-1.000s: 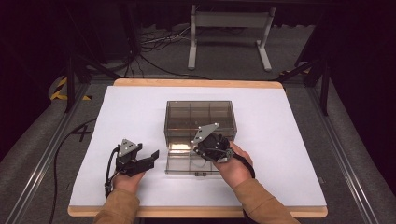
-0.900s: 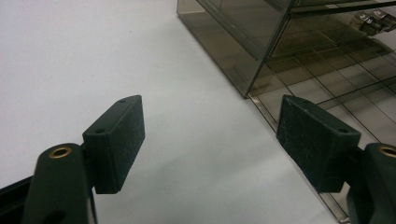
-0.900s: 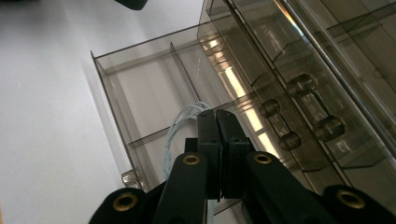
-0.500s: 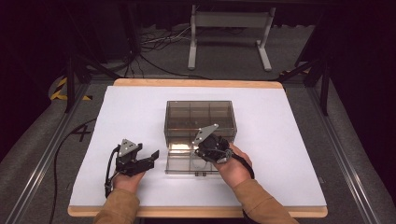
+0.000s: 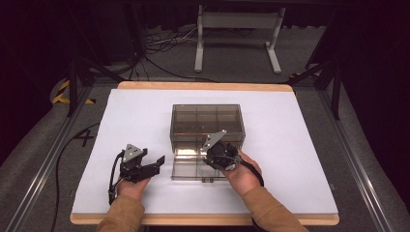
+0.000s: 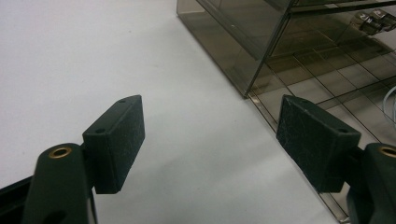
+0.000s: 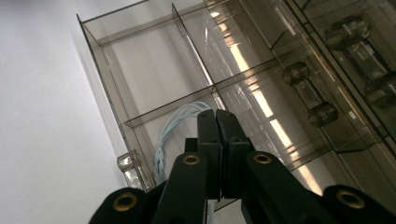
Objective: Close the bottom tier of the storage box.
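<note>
Pale cable coil (image 7: 175,133), lower end behind closed right gripper (image 7: 217,116).

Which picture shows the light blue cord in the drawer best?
The right gripper view: the light blue cord curls in the open drawer beyond the shut right gripper. The left gripper view catches a pale sliver at its edge; the high view hides it.

A: What has changed over the last second?

B: Very little. The right hand-held gripper (image 5: 216,153) has drifted slightly toward the person, so its grey three-cornered plate (image 5: 213,140) now sits a touch lower over the pulled-out drawer (image 5: 186,169) of the smoky transparent plastic organiser box (image 5: 207,121).

A: And its jaws?

B: Pressed together as before, above the coiled pale-blue cable (image 7: 175,128) in the drawer compartment just ahead of them.
</note>
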`<state>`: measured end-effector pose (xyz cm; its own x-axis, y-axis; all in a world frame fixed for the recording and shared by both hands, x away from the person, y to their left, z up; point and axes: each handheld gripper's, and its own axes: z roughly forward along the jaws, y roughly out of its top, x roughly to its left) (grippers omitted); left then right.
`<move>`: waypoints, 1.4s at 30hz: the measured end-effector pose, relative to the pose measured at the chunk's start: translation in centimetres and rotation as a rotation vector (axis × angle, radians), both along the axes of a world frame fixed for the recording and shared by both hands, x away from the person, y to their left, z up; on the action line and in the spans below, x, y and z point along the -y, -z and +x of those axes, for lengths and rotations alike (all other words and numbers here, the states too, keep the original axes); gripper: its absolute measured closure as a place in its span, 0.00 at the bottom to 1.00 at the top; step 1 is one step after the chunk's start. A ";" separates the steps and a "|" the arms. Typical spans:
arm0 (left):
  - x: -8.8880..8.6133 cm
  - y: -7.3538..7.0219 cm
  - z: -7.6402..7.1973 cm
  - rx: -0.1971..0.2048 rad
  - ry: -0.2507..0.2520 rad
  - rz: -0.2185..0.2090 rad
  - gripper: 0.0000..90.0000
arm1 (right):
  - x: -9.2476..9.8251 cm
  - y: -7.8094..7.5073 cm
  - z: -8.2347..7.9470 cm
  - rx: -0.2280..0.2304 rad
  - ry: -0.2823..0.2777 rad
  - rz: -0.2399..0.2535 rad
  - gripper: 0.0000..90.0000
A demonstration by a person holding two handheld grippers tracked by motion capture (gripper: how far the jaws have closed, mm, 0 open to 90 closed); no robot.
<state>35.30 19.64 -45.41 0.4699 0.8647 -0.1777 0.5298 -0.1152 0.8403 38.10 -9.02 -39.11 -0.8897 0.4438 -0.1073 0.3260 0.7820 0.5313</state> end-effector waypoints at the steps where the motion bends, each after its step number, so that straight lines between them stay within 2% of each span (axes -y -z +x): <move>1: 0.0 0.0 0.0 0.000 0.000 0.000 0.27 | 0.0 0.0 0.0 -0.002 -0.002 -0.001 0.99; 12: 0.0 0.0 0.0 -0.001 0.000 0.000 0.27 | 0.3 0.5 0.3 -0.011 0.004 -0.003 0.98; 15: 0.0 0.0 0.0 -0.001 0.000 0.000 0.27 | 0.4 0.6 0.4 -0.009 0.014 0.006 0.87; 17: 0.0 0.0 0.0 0.000 0.002 0.001 0.27 | 0.5 0.6 0.4 0.006 0.017 0.007 0.87; 28: 0.0 0.0 0.1 0.000 0.002 -0.002 0.27 | 0.7 -0.1 0.0 0.019 0.003 0.012 1.00; 32: 0.0 0.0 0.1 0.000 0.001 0.000 0.27 | 0.8 -0.4 -0.3 0.022 0.003 0.020 1.00; 42: 0.0 0.0 0.0 0.001 0.001 0.000 0.27 | 0.7 -1.2 -1.4 0.036 -0.039 0.034 1.00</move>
<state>35.33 19.63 -45.41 0.4709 0.8641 -0.1778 0.5292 -0.1154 0.8406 36.69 -9.68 -37.94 -0.9023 0.4127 -0.1250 0.2756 0.7748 0.5689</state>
